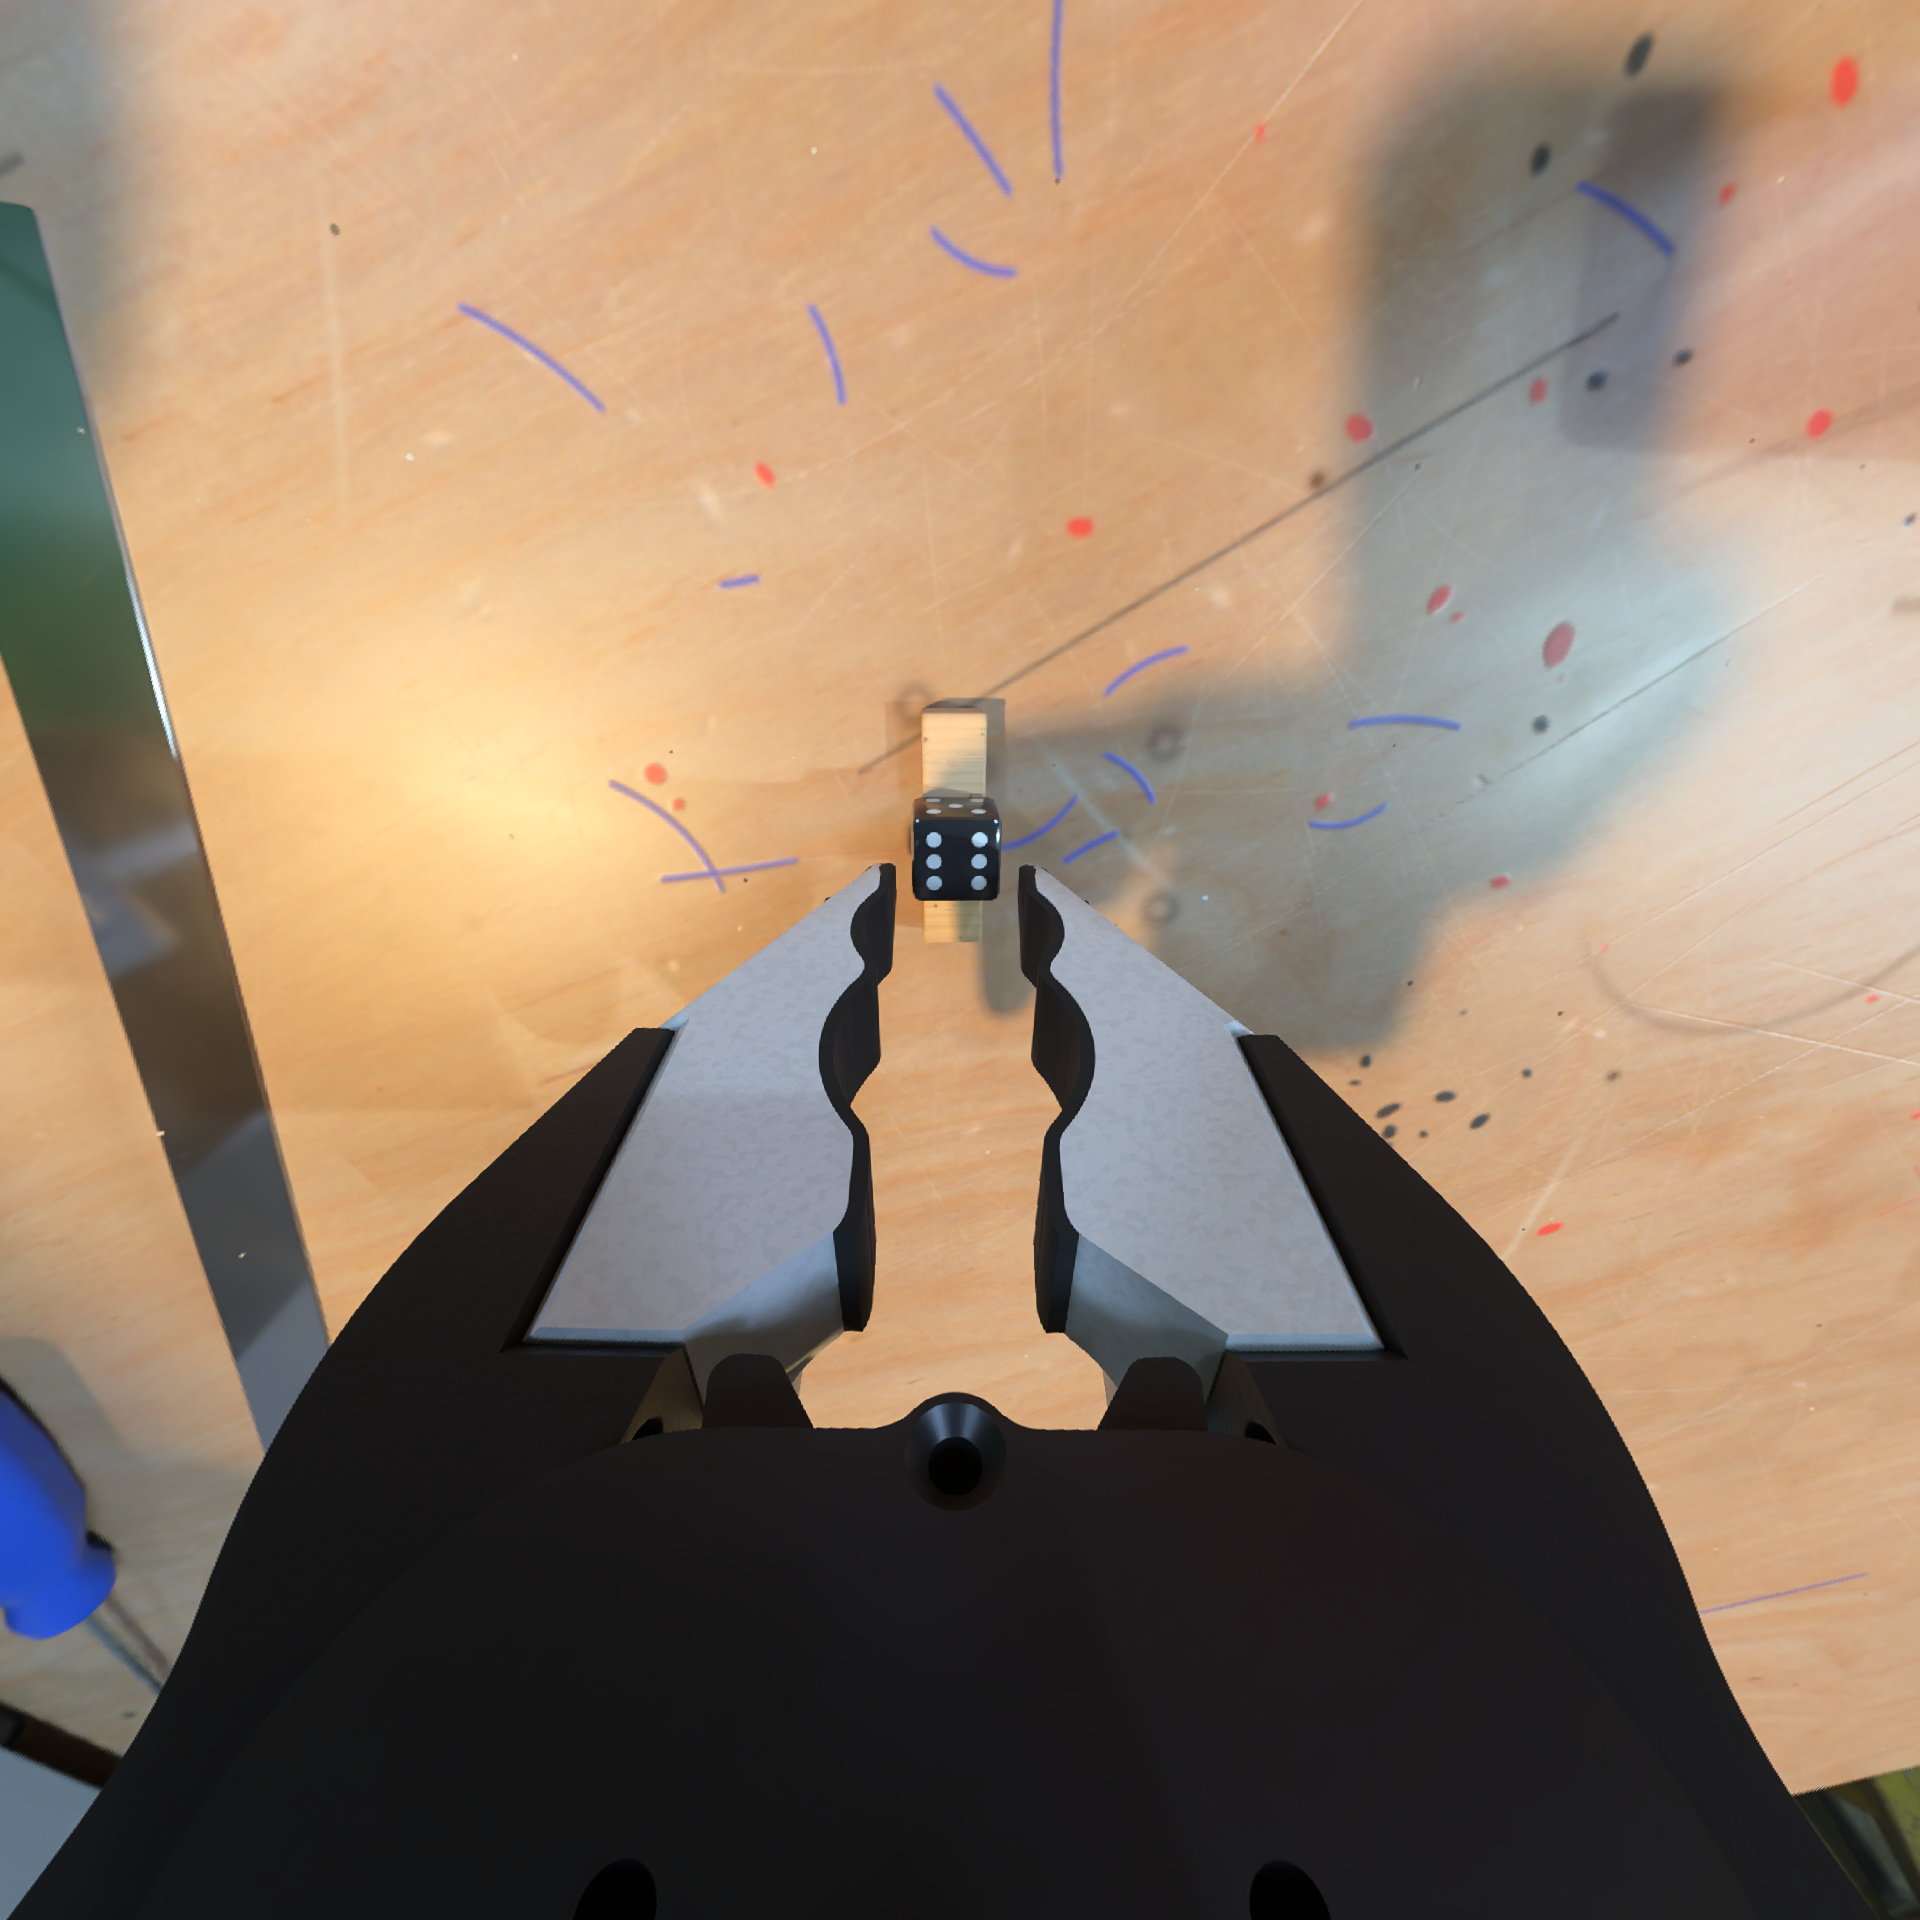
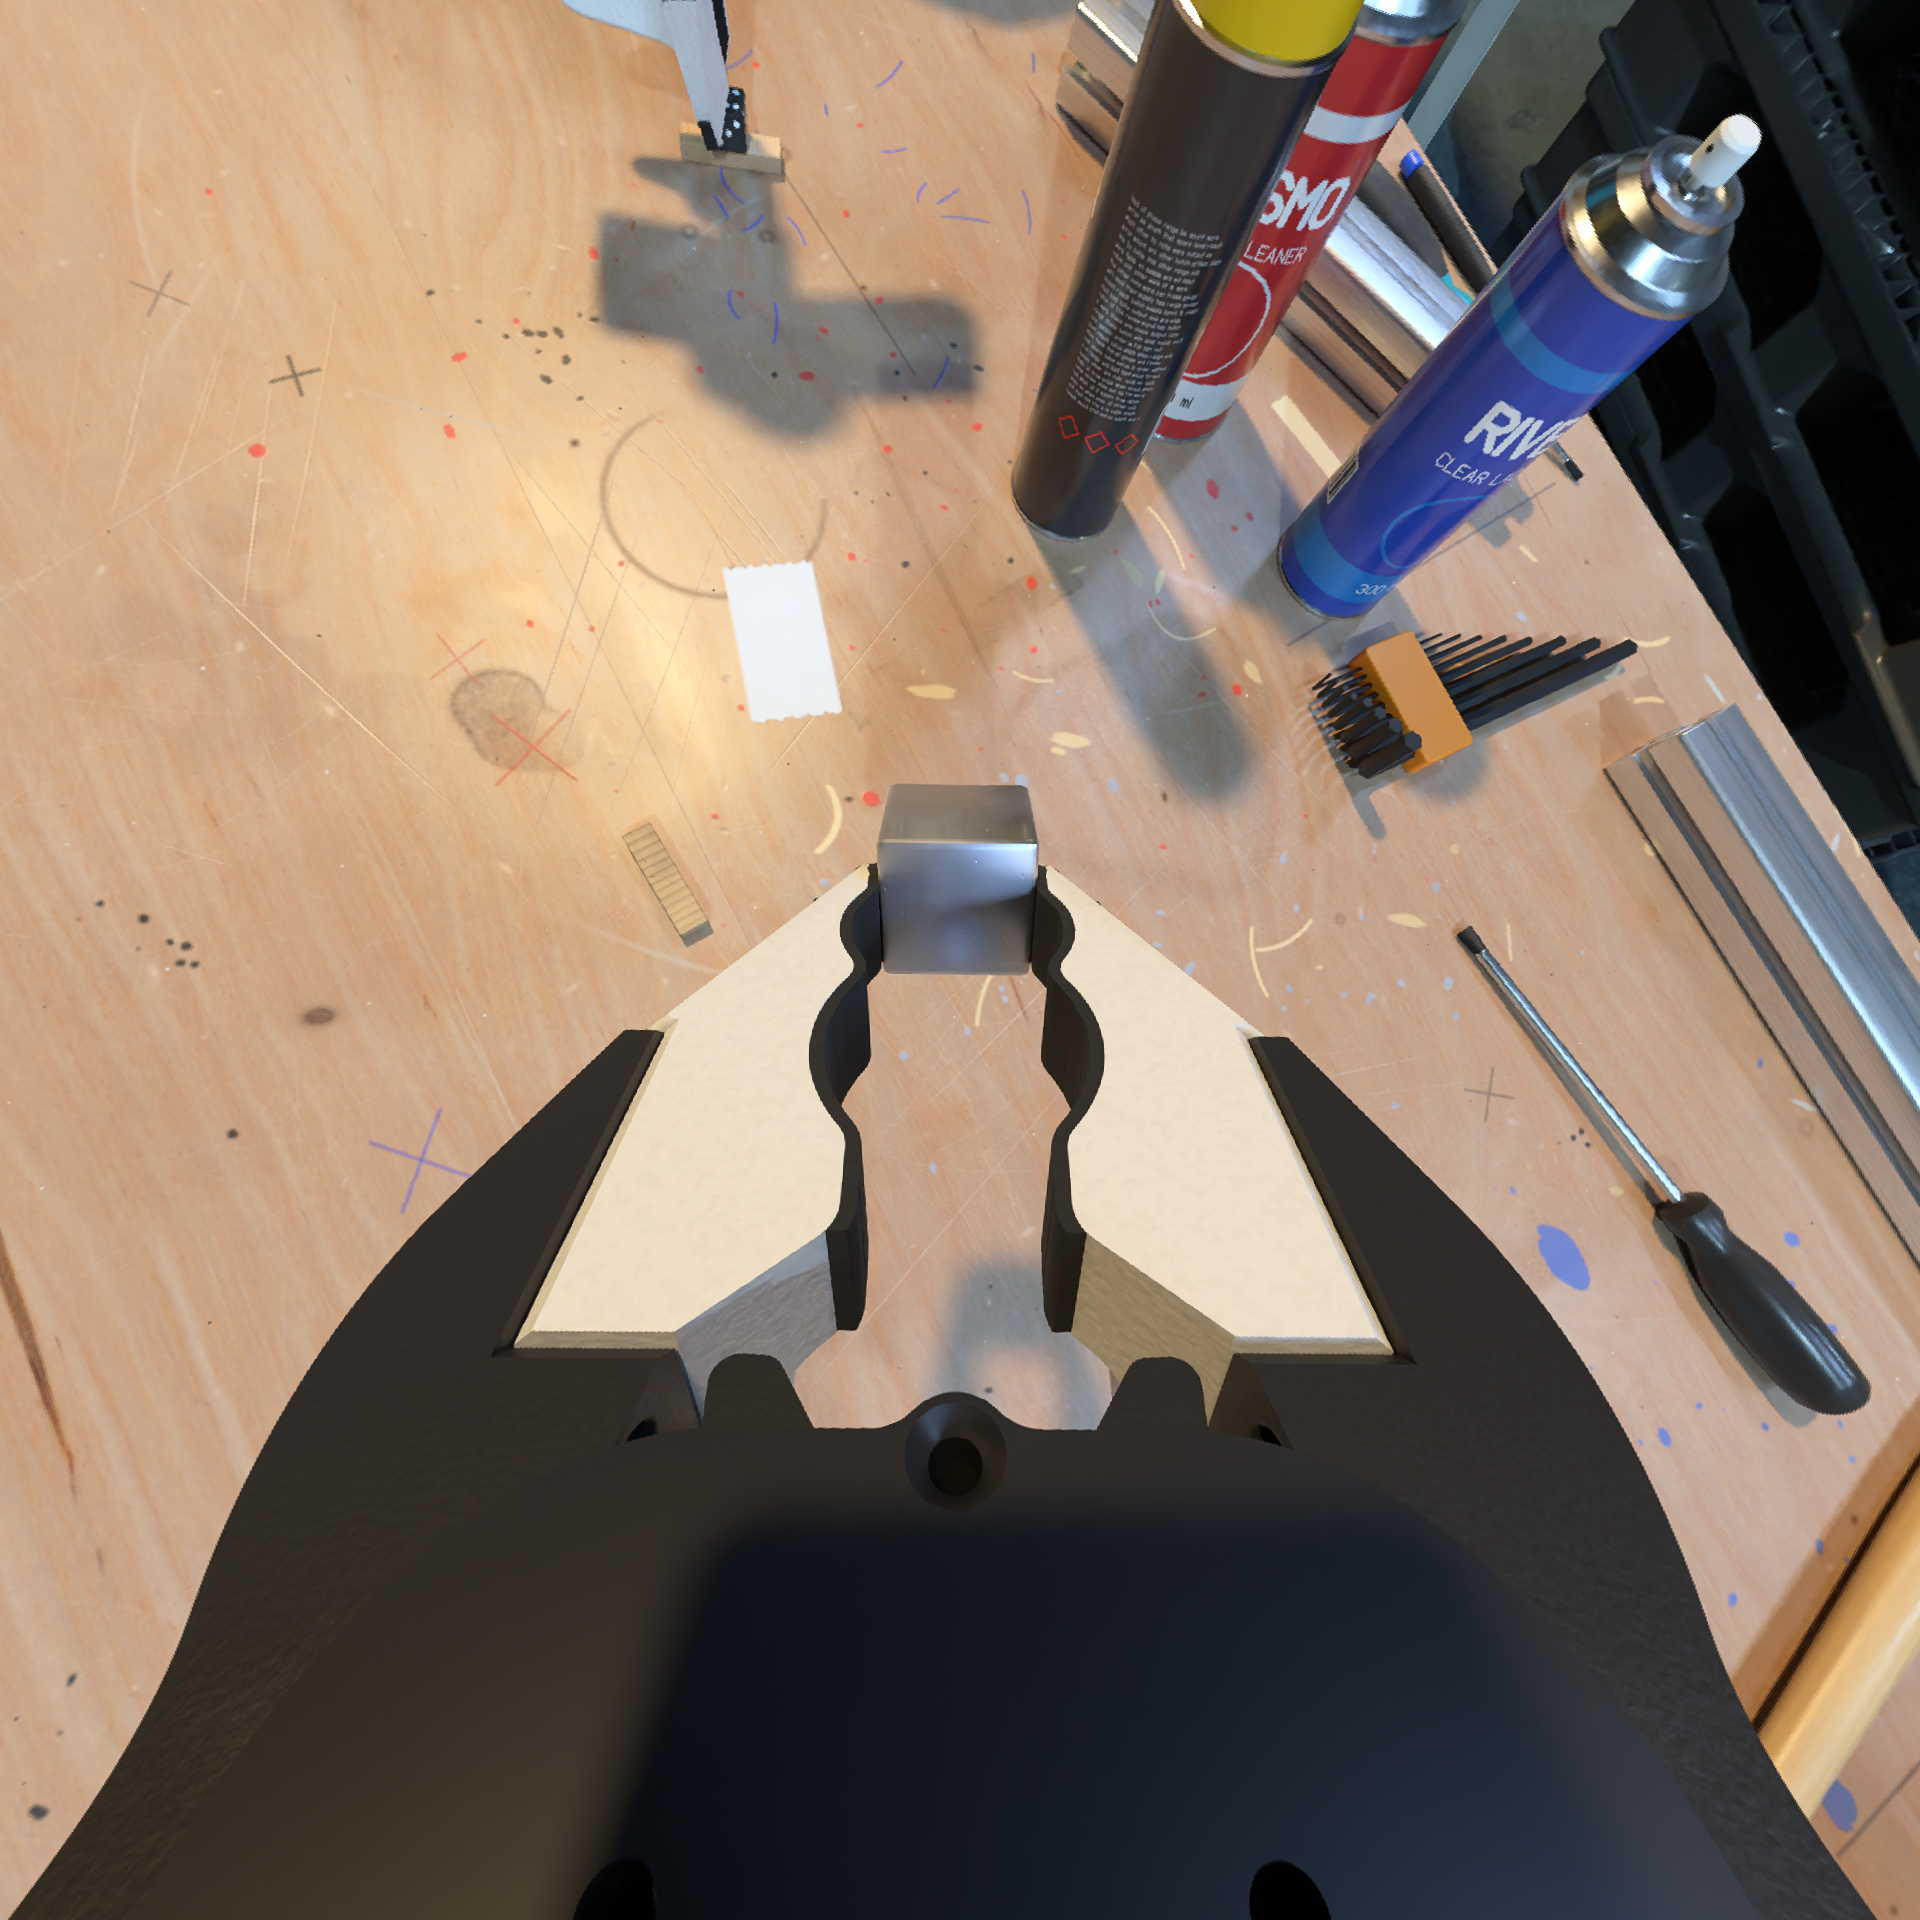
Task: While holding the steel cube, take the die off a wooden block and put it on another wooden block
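A black die [image 1: 956,857] with white pips sits on a pale wooden block [image 1: 954,743] lying on the workbench. My left gripper [image 1: 956,885] is open, its fingertips [image 1: 878,899] flanking the die with small gaps on both sides. The right wrist view shows this far off: the die [image 2: 734,120], its block [image 2: 730,156] and the left gripper's fingers [image 2: 698,73] above them. My right gripper [image 2: 956,920] is shut on the steel cube [image 2: 956,883], held above the bench. A small flat ribbed wooden piece [image 2: 668,881] lies left of the cube.
Three spray cans, black [image 2: 1143,270], red [image 2: 1288,229] and blue [image 2: 1496,384], stand at the right. A hex key set [image 2: 1413,701], a screwdriver [image 2: 1662,1174], an aluminium profile [image 2: 1766,883] and a white strip [image 2: 781,641] lie nearby. A metal bar [image 1: 135,790] and a blue object [image 1: 42,1517] are at the left.
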